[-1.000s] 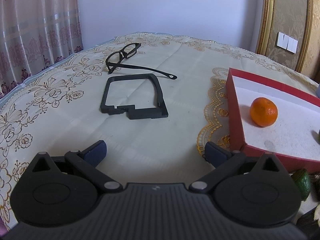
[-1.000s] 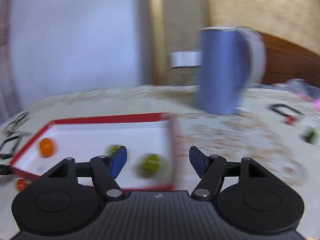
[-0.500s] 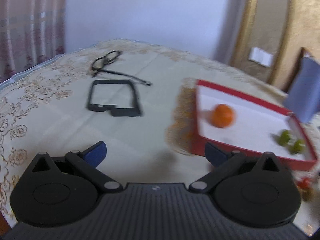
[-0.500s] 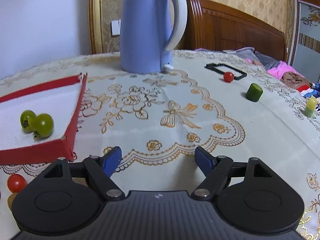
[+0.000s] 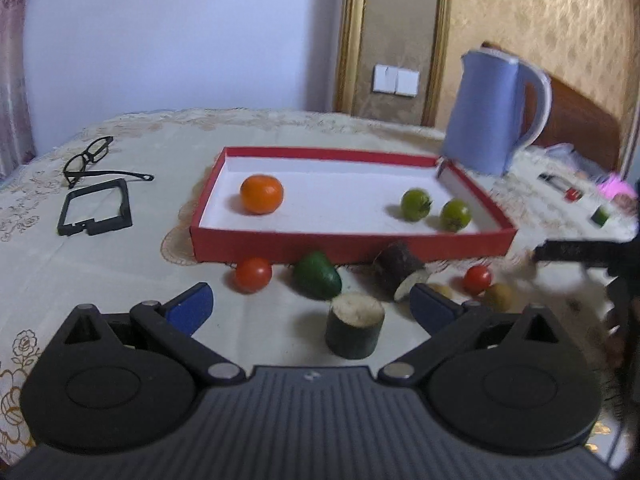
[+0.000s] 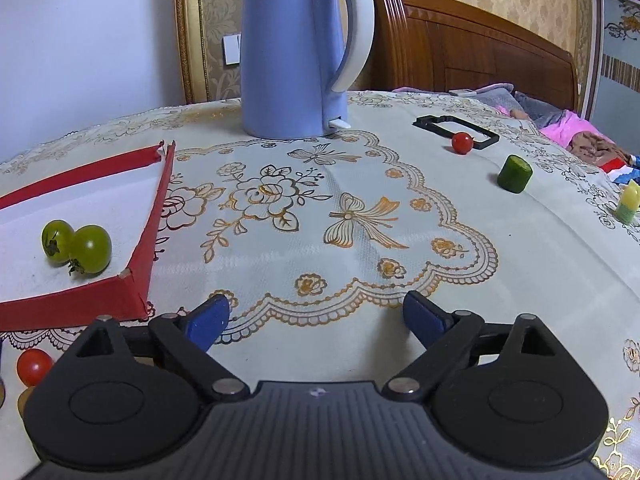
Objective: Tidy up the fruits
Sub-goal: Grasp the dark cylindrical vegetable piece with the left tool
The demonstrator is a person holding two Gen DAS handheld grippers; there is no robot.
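Left gripper (image 5: 310, 304) fingers apart, nothing between; cucumber chunk (image 5: 355, 331) standing just ahead.

Right gripper (image 6: 316, 316) jaws opening, empty, over bare tablecloth (image 6: 360, 216).

Red tray (image 5: 352, 246) holds orange (image 5: 261, 194), two green tomatoes (image 5: 416, 204).

Outside tray's front wall: cherry tomato (image 5: 253, 274), avocado (image 5: 317, 275), more pieces.

Risks:
- round tomatoes likely roll if nudged
- crowded pile, one finger may knock neighbour
- far cherry tomato (image 6: 462, 143) and cucumber piece (image 6: 515, 173) sit near table edge; could fall

the right gripper (image 5: 576, 254) is blurred at the edge; red tray (image 6: 136, 280) cut off.
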